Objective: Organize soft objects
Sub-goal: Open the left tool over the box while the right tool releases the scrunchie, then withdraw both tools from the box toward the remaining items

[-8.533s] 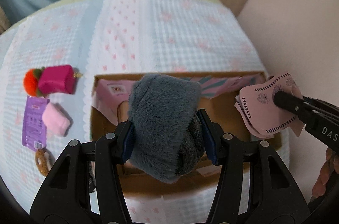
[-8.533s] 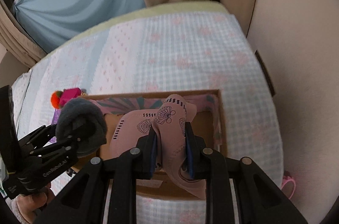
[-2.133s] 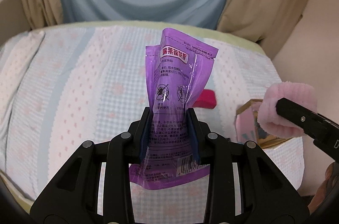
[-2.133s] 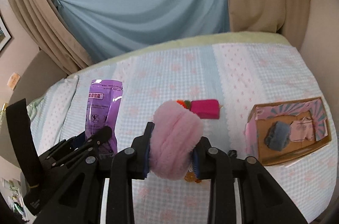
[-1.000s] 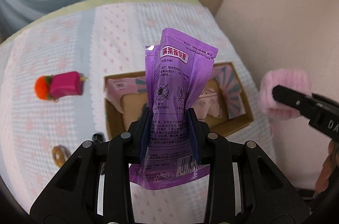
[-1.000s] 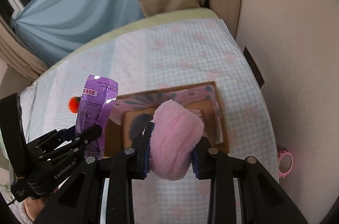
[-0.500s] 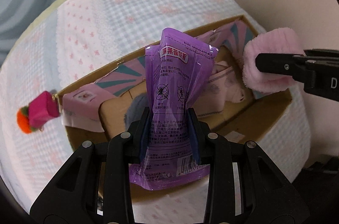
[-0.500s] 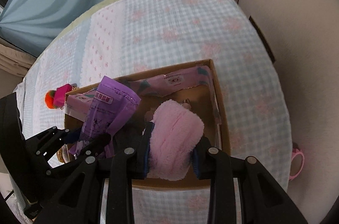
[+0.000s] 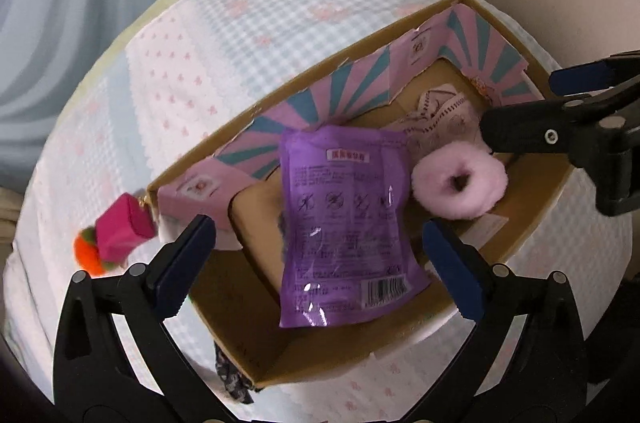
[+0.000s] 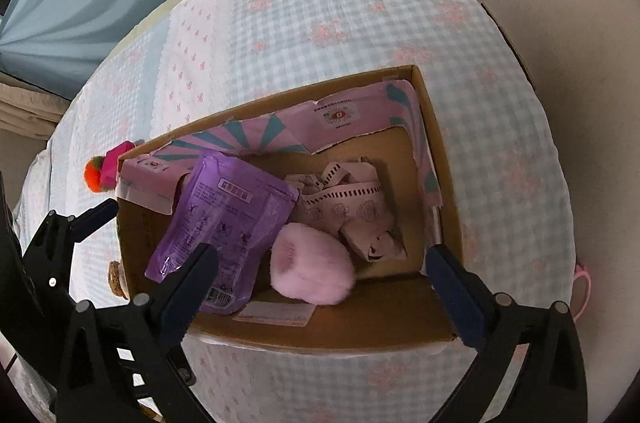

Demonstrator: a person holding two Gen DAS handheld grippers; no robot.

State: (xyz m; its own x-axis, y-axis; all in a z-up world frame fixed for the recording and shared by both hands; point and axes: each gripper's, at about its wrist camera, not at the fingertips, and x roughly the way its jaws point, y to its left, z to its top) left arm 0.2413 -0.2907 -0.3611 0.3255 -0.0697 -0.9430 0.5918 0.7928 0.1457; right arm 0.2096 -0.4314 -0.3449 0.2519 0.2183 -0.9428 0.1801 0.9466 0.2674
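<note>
My left gripper (image 9: 320,243) hangs over the cardboard box (image 10: 352,327) with its jaws spread wide; they have just been opening, and nothing is pressed between the pads. My right gripper (image 10: 320,263) points down into the same box, its jaws likewise just opened and standing far apart, gripping nothing.

The box rests on a bed covered in a pale blue-and-pink checked sheet (image 10: 320,3), near the bed's right edge by a beige wall. A torn pink and teal striped paper lining (image 9: 352,83) runs along its far inner walls.

Inside, the purple foil pouch (image 9: 344,223) is the largest item, lying face up on the left side with its barcode end toward me and hiding most of a dark grey furry thing beneath. Just to its right sits the fluffy pink ring (image 9: 460,183), touching the pouch's edge in my right view. Beyond the ring lies the crumpled pink patterned cloth (image 10: 348,211), against the far right corner.

Outside the box, at its far left corner, a magenta block with an orange pompom (image 9: 116,235) lies on the sheet. A brown ring-shaped thing (image 10: 116,279) shows just beside the box's left wall.
</note>
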